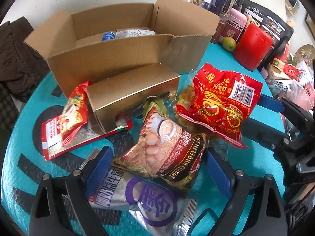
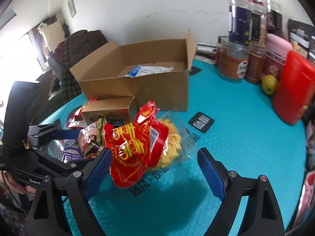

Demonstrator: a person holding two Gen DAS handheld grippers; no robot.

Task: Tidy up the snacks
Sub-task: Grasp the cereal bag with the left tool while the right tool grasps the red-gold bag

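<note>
An open cardboard box stands at the back of the teal table, with a white packet inside. In front lies a small gold box. My left gripper is open over a cereal bag and a silver bag with purple print, which lie between its blue fingers untouched. My right gripper is open too. A crumpled red bag sits close to its left finger, on top of a clear bag of yellow snacks. A red packet lies at the left.
A red canister, a green fruit and several jars line the table's right back side. More packets are piled at the far right. A dark coat hangs left of the box.
</note>
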